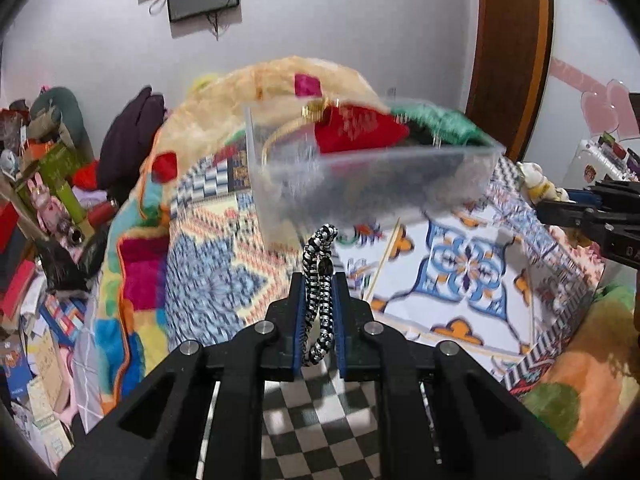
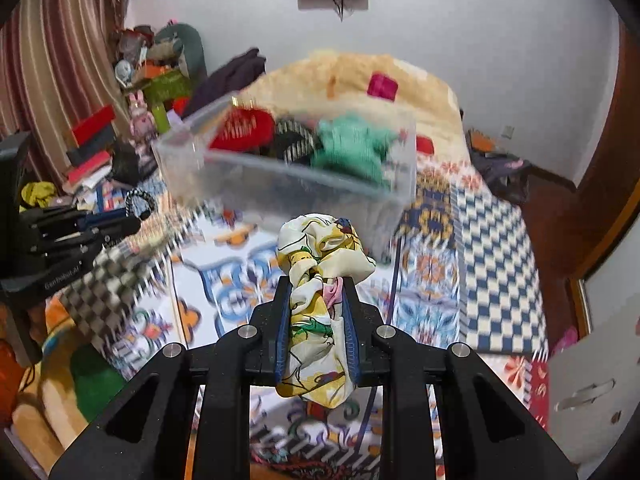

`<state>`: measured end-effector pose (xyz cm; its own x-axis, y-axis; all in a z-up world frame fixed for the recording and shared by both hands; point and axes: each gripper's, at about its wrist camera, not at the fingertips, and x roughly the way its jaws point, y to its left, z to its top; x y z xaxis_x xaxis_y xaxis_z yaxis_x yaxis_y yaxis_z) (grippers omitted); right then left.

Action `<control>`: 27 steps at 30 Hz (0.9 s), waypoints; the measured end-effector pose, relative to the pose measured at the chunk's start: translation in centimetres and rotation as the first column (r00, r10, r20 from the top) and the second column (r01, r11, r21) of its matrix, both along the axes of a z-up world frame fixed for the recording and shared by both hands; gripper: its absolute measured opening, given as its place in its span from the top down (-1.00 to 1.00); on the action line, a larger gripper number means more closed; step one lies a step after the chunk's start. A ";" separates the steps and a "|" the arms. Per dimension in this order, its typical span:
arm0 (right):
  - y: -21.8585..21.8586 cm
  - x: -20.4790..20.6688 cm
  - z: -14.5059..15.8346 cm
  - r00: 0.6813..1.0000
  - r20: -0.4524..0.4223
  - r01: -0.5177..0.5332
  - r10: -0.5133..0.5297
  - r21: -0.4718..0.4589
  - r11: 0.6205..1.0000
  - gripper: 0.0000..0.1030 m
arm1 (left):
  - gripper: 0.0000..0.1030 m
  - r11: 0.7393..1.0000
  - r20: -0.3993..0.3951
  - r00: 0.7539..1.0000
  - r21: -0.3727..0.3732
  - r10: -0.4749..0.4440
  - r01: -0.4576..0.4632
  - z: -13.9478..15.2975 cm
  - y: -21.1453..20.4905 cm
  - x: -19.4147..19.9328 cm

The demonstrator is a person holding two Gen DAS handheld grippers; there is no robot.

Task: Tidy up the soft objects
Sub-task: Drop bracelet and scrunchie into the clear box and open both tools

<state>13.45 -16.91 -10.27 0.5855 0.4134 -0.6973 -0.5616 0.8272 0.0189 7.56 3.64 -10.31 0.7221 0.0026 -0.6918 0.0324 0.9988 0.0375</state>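
My left gripper (image 1: 319, 280) is shut on a black-and-white braided hair band (image 1: 320, 280), held upright above the patterned bedspread. My right gripper (image 2: 314, 284) is shut on a cream floral fabric scrunchie (image 2: 322, 256). A clear plastic box (image 1: 372, 176) stands on the bed just beyond both grippers. It holds a red cloth (image 1: 356, 128), a green cloth (image 1: 436, 124) and a dark striped item (image 2: 294, 140). The box also shows in the right wrist view (image 2: 280, 184). The left gripper with the band shows at the left of the right wrist view (image 2: 132, 212). The right gripper shows at the right edge of the left wrist view (image 1: 540, 208).
A fluffy multicoloured blanket (image 1: 256, 92) is heaped behind the box. Cluttered books and toys (image 1: 40, 208) fill the left side. A small plush toy (image 1: 536, 184) lies at the bed's right. A wooden door (image 1: 512, 48) stands at the back right. A thin stick (image 1: 382, 260) lies on the bedspread.
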 end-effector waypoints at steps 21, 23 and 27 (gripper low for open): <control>5.7 7.2 4.1 0.994 0.108 0.004 -0.017 0.117 0.993 0.54 | 0.77 0.996 0.099 0.995 -0.079 -0.033 0.041 5.0 0.6 8.2; 6.3 7.9 3.7 0.995 0.097 0.010 -0.021 0.108 0.994 0.54 | 0.77 0.996 0.087 0.996 -0.085 -0.033 0.040 4.6 0.7 9.0; 7.2 8.9 2.6 0.997 0.070 0.012 -0.018 0.085 0.996 0.54 | 0.77 0.995 0.060 0.998 -0.097 -0.028 0.034 3.6 0.8 10.4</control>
